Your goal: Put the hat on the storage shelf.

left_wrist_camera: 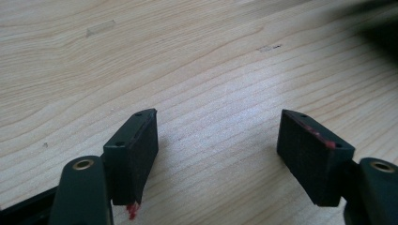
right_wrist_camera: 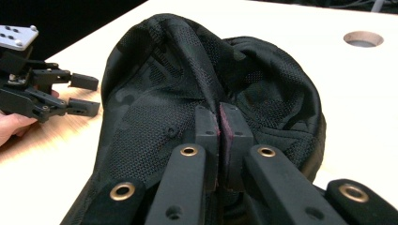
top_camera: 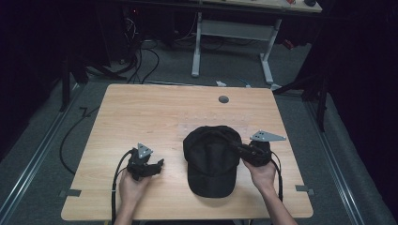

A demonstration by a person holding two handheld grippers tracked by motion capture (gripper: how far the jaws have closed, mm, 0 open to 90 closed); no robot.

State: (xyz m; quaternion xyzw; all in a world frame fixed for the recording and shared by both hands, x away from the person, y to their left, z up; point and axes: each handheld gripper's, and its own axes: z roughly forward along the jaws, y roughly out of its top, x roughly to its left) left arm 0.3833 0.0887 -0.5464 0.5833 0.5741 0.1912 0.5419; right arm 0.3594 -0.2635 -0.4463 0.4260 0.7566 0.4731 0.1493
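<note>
Right gripper view shows the right gripper (right_wrist_camera: pixel 219 123) with its jaws pressed together, pinching a fold of fabric on the crown of the black cap (right_wrist_camera: pixel 155 117). The cap rests near the table's (top_camera: pixel 155 112) front edge. The left gripper (left_wrist_camera: pixel 218 150) stands spread above bare wood, gripping nothing, just beside the cap.
</note>
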